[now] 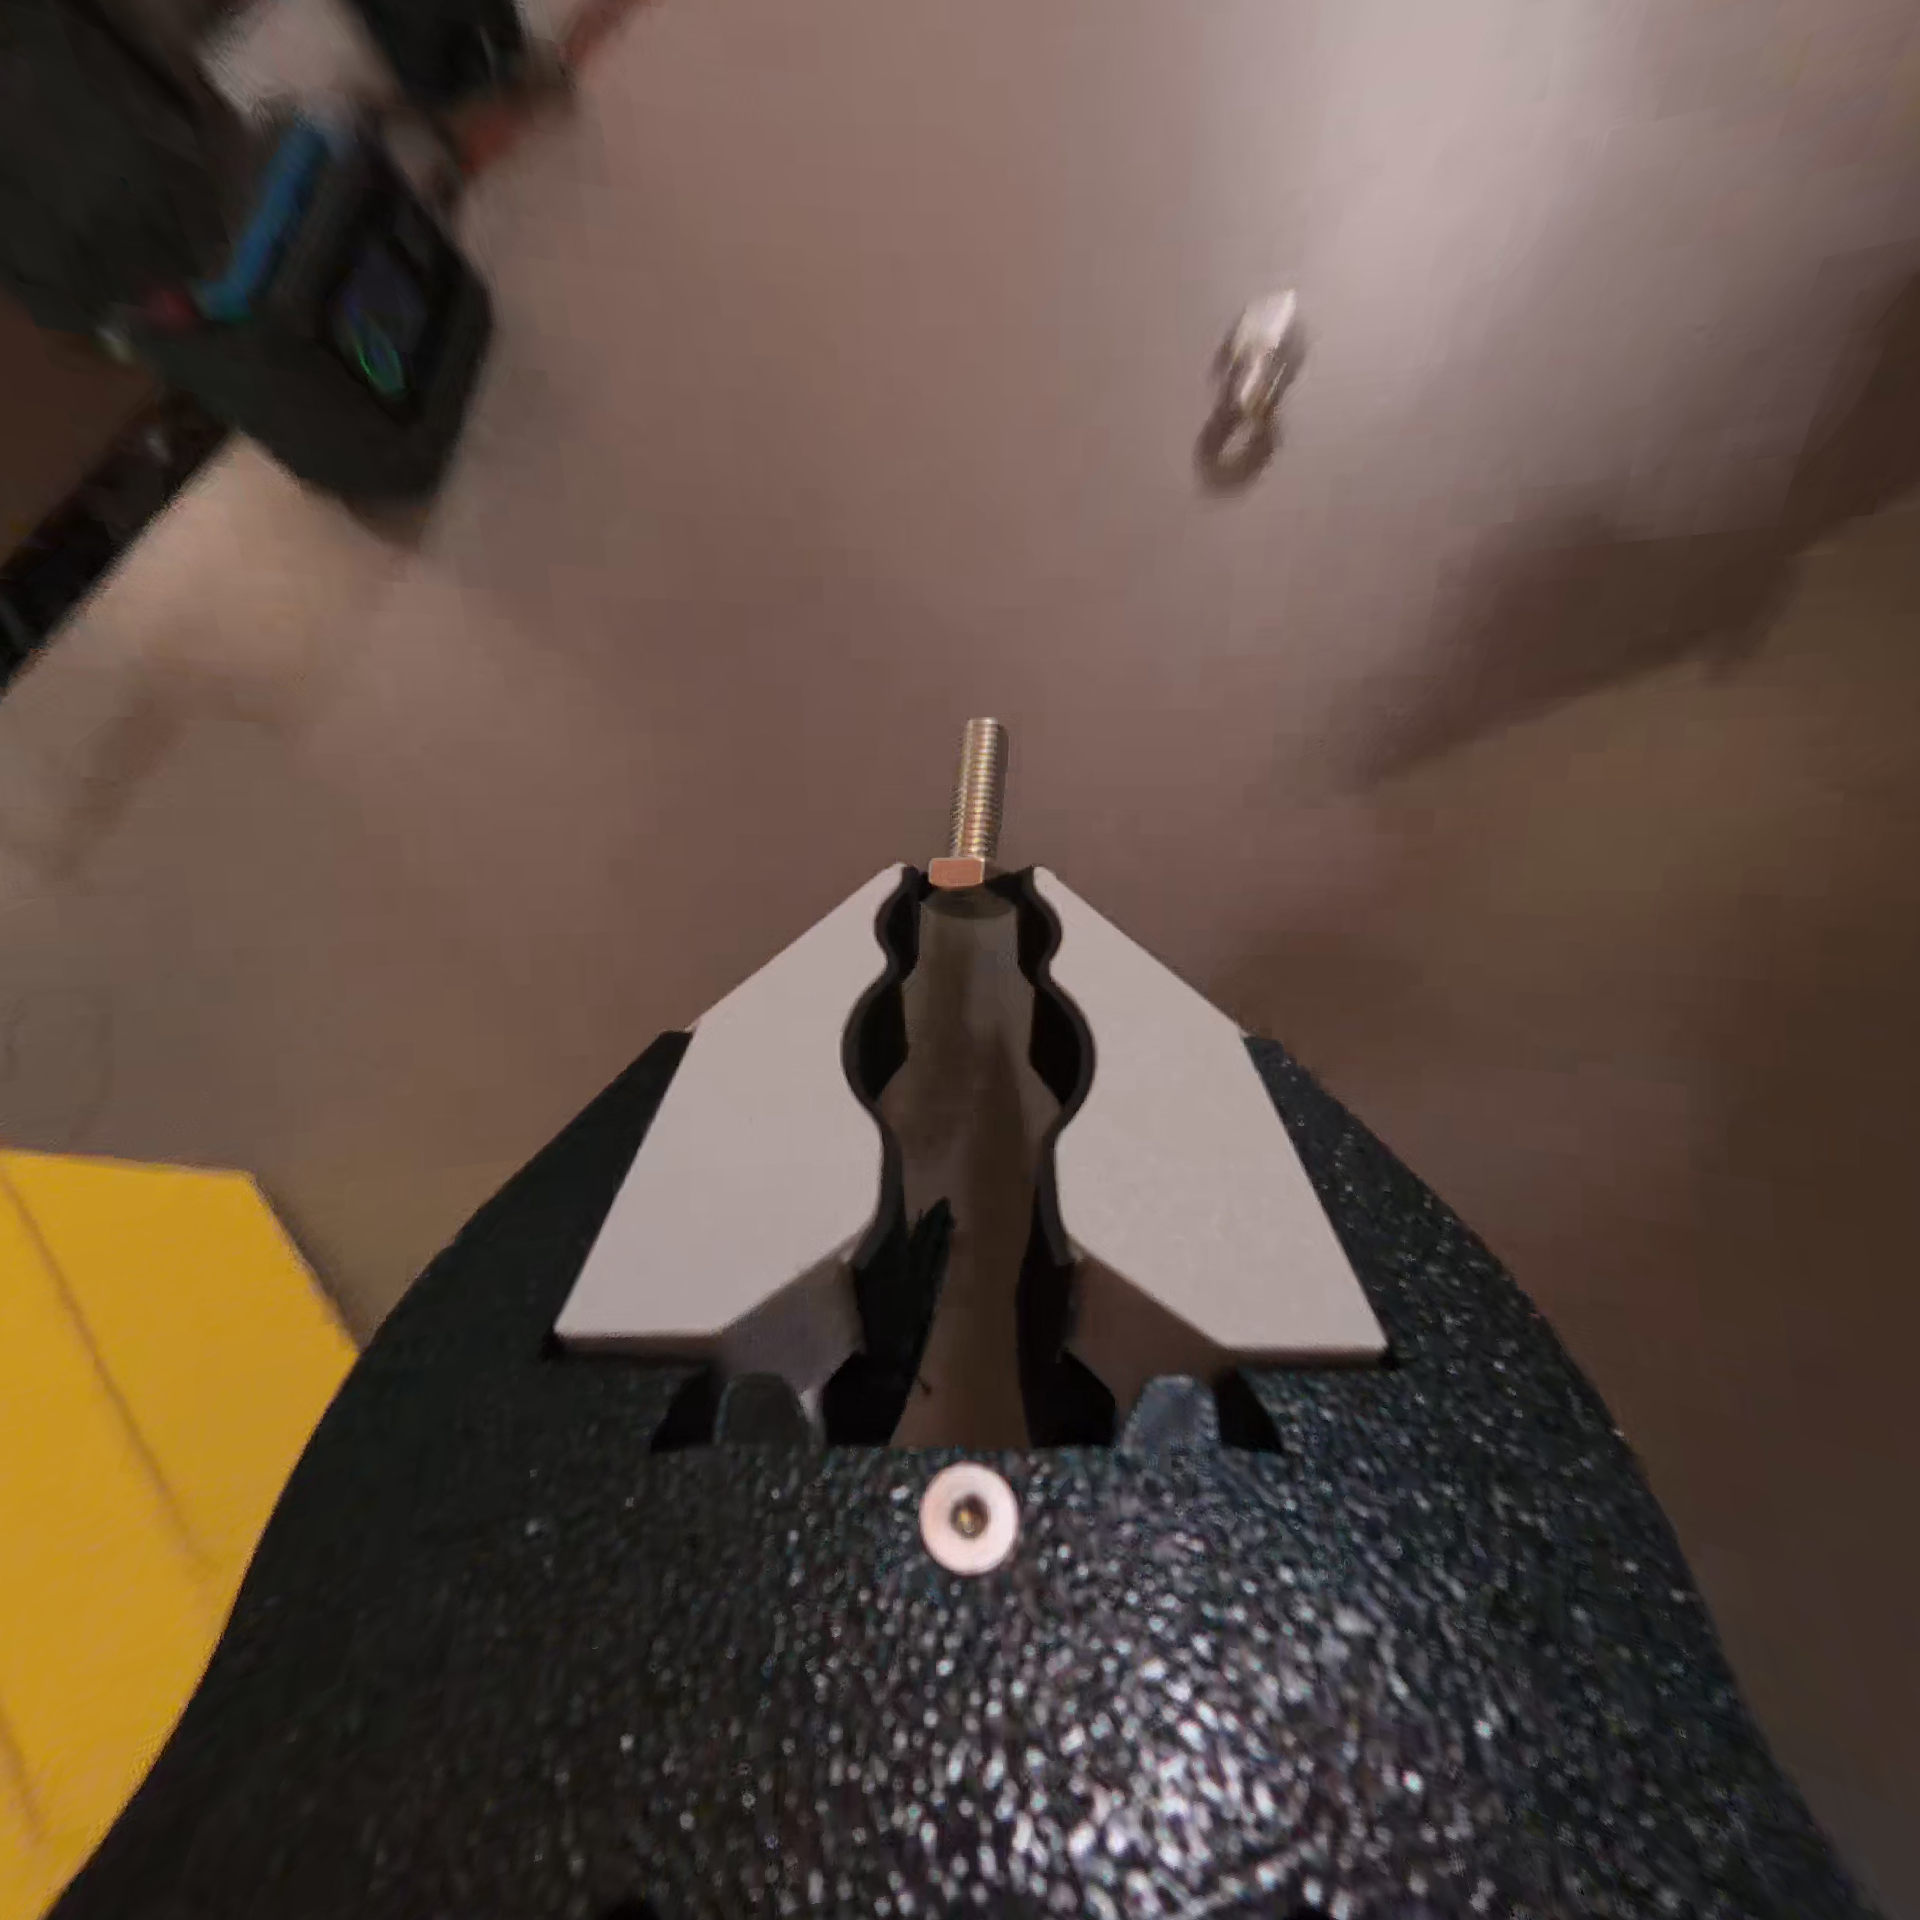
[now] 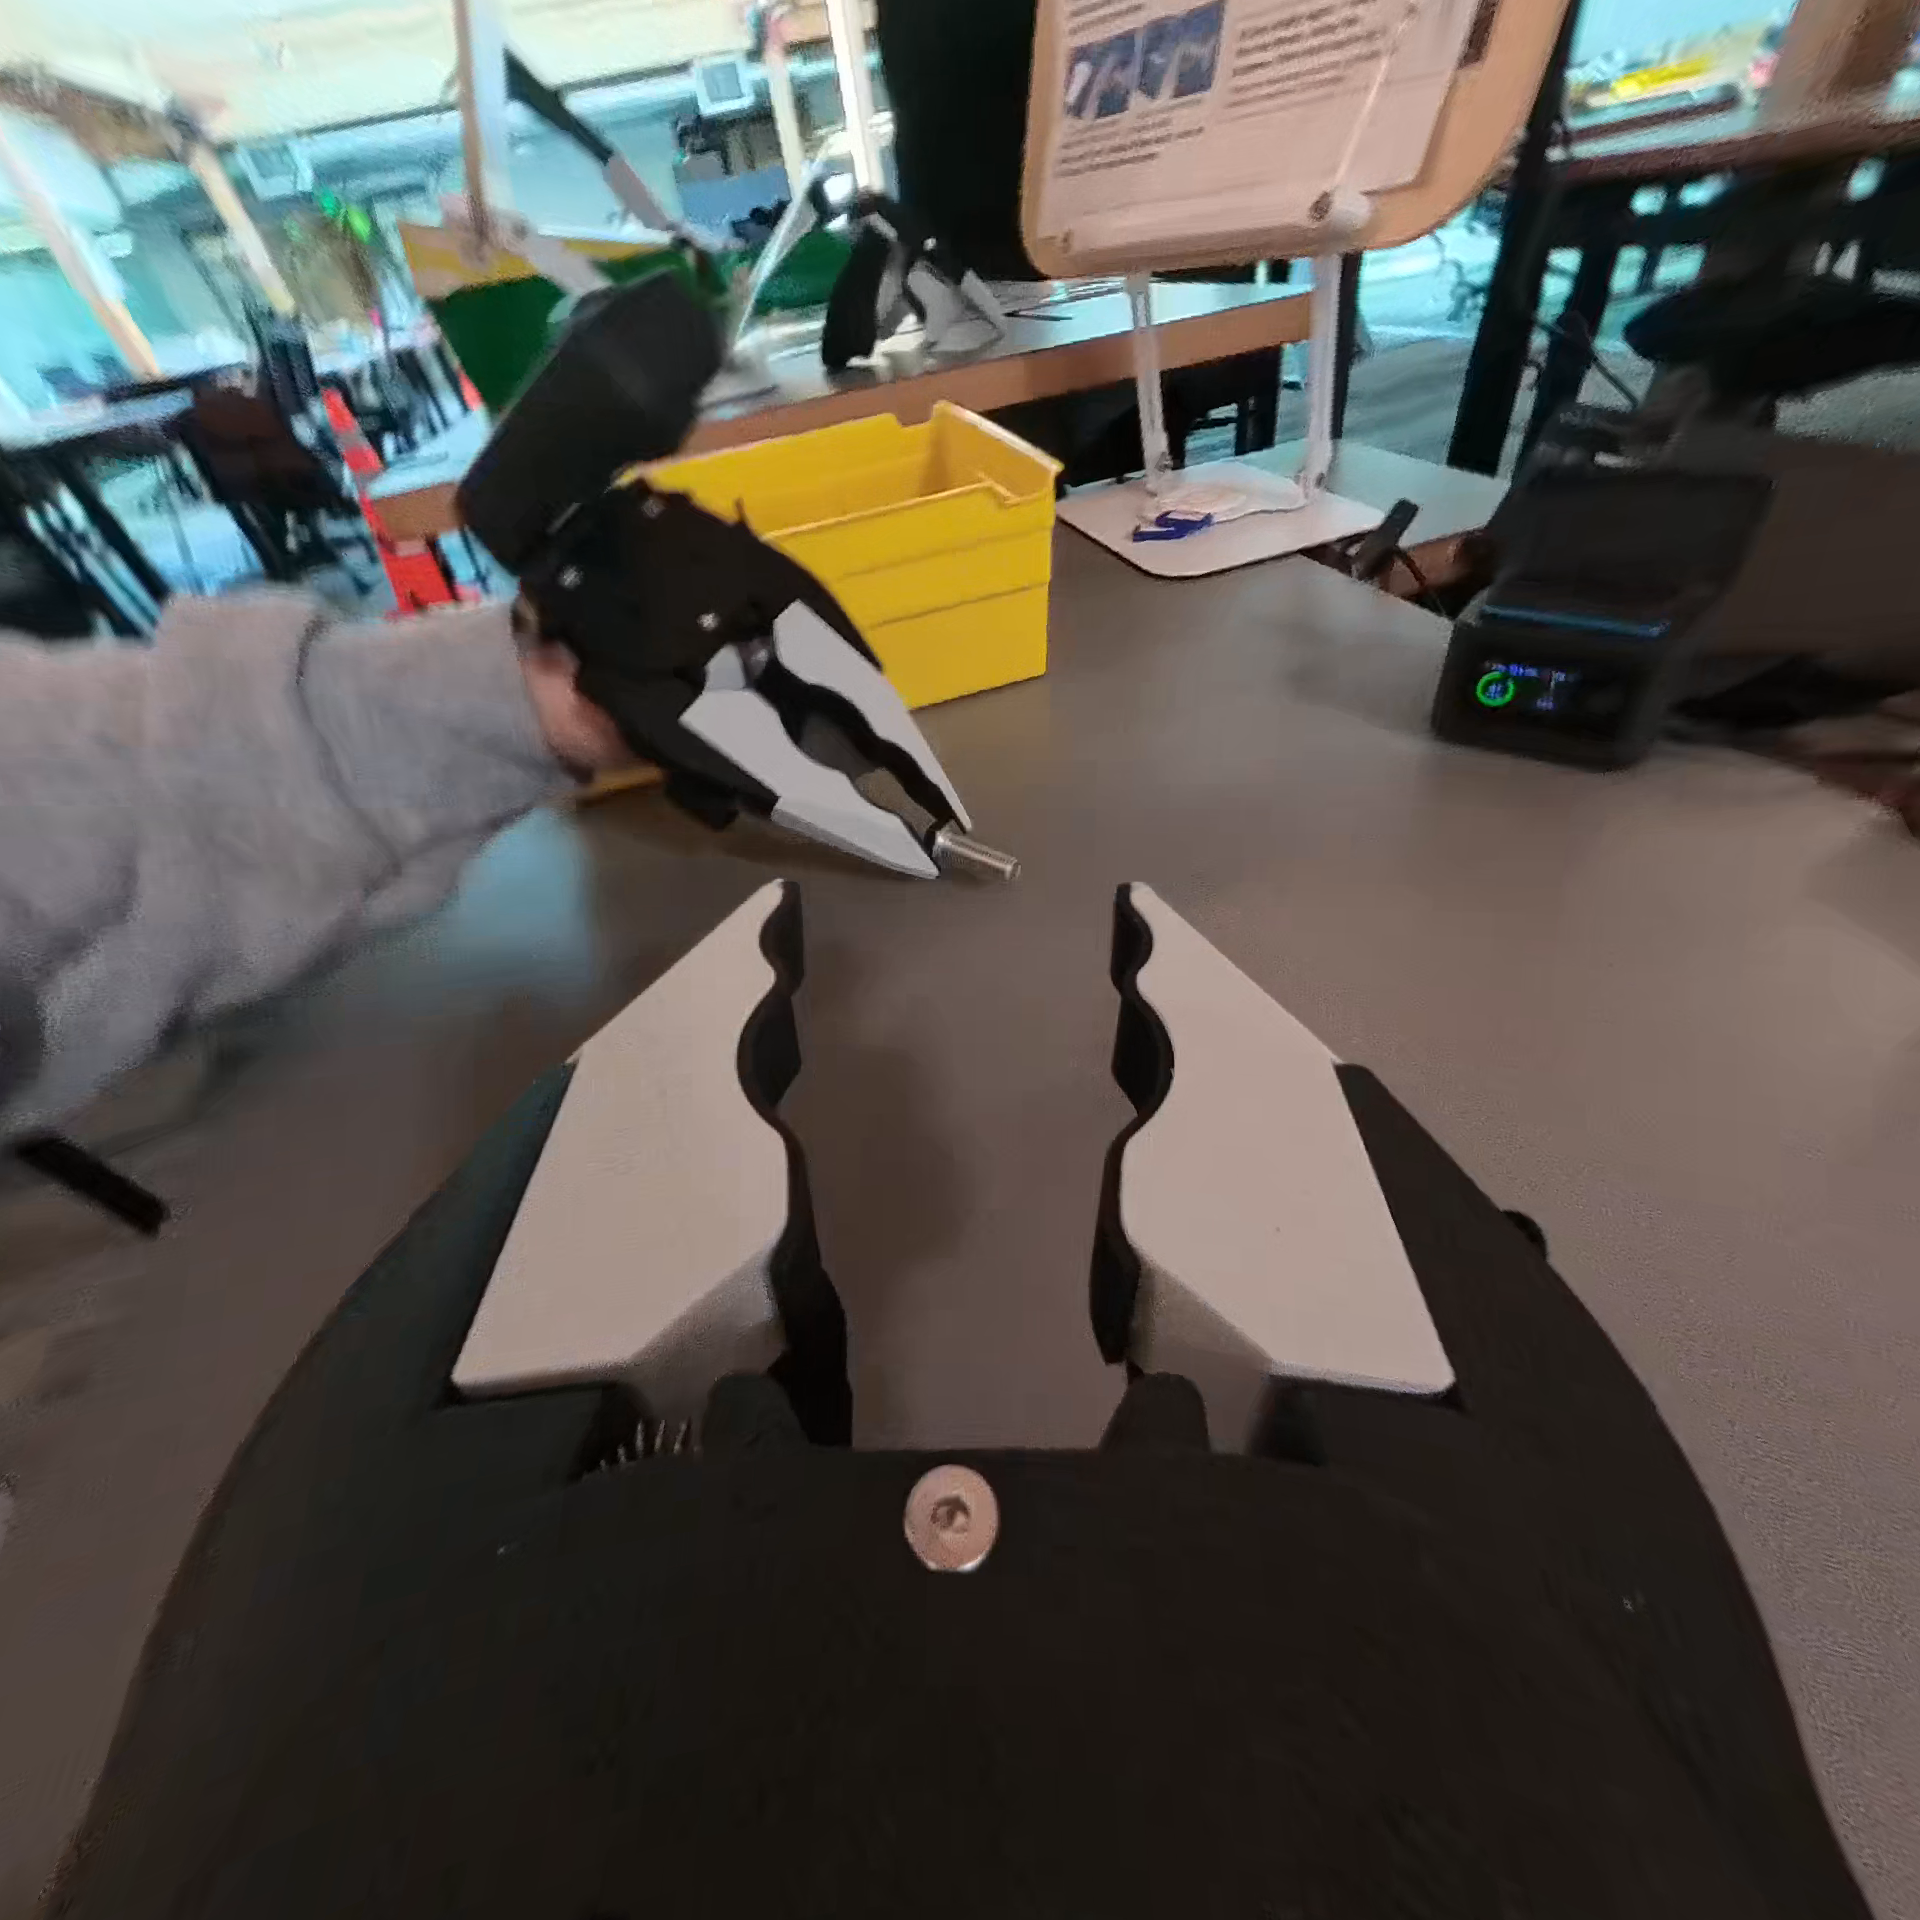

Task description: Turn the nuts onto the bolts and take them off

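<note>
- Much of your left wrist view is smeared by motion: the black device (image 1: 343, 343) at the upper left and the small cluster of metal pieces (image 1: 1252, 390) on the counter (image 1: 935, 364) at the upper right are too blurred to say whether they are nuts, washers or something else.
- The yellow bin (image 1: 125, 1455) is cut off by the left edge of that view, so you see only one corner of it.
- In your right wrist view the background beyond the counter's far edge is soft, and the sheet on the standing board (image 2: 1247, 114) cannot be made out.
- Your grey sleeve (image 2: 208, 790) hides most of the hand behind the left gripper, and its lower part runs off the left edge.
- Your left gripper (image 1: 961, 878) is closed almost fully, its tips pinching the hex head of a bolt (image 1: 977, 795); the threaded shank sticks straight out beyond the tips, bare, with no nut on it.
- From the right wrist view the same left gripper (image 2: 940, 842) sits low over the counter (image 2: 1351, 935), in front of the yellow bin (image 2: 914, 561), with the bolt (image 2: 977, 854) pointing right; whether the bolt touches the counter cannot be told.
- Your right gripper (image 2: 956, 904) stands wide open with nothing between its jaws, just short of the bolt.
- A black device with a lit screen (image 2: 1538, 691) sits toward the counter's right edge.
</note>
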`<state>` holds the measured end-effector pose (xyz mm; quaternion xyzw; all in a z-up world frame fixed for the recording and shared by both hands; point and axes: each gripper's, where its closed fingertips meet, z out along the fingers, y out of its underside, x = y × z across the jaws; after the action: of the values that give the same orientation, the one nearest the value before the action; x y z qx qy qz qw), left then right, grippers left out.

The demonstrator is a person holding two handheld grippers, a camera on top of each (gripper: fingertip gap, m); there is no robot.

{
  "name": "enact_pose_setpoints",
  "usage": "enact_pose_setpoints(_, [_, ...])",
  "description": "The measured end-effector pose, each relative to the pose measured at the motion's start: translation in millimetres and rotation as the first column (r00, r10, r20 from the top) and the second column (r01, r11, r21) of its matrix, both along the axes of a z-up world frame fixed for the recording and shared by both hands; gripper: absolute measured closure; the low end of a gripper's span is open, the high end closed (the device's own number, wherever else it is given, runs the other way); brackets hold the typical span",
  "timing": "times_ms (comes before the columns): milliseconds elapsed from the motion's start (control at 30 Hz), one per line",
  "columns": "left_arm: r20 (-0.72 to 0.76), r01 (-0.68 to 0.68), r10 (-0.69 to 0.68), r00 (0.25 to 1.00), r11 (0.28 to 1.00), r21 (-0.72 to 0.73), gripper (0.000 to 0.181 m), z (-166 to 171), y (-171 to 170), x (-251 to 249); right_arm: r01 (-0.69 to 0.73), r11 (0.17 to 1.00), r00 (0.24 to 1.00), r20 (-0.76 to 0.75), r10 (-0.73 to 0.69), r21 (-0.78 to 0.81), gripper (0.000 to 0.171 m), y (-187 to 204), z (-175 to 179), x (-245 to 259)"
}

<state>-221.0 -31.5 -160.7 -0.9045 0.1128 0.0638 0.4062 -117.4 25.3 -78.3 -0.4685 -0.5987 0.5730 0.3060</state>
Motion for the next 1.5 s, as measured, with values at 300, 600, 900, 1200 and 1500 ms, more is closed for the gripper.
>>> enact_pose_setpoints(300, [0.261,0.073,-0.344,0.902,0.718,0.692,0.165,112.5,11.3,102.6,-0.239,0.884,0.967,-0.178,0.181,-0.402,0.132,-31.6,50.0,8.7])
enact_pose_setpoints(600, [0.244,0.126,-0.418,0.875,0.684,0.718,0.165,118.8,11.9,125.0,-0.269,0.945,0.943,-0.248,0.22,-0.185,0.163,-45.9,59.3,18.4])
enact_pose_setpoints(900, [0.088,0.129,-0.232,0.969,0.774,0.62,0.133,104.1,23.5,120.1,-0.211,0.968,0.966,-0.179,0.185,-0.139,0.164,-39.4,46.1,16.8])
enact_pose_setpoints(1200, [0.006,0.16,-0.197,0.98,0.815,0.557,0.157,87.6,31.0,118.7,-0.189,0.981,0.974,-0.133,0.181,-0.049,0.164,-42.2,36.2,8.5])
enact_pose_setpoints(1500, [0.035,0.032,-0.059,0.998,0.854,0.52,0.165,73.0,37.1,90.4,-0.007,0.994,0.996,-0.085,0.016,0.108,0.151,9.8,11.3,0.9])
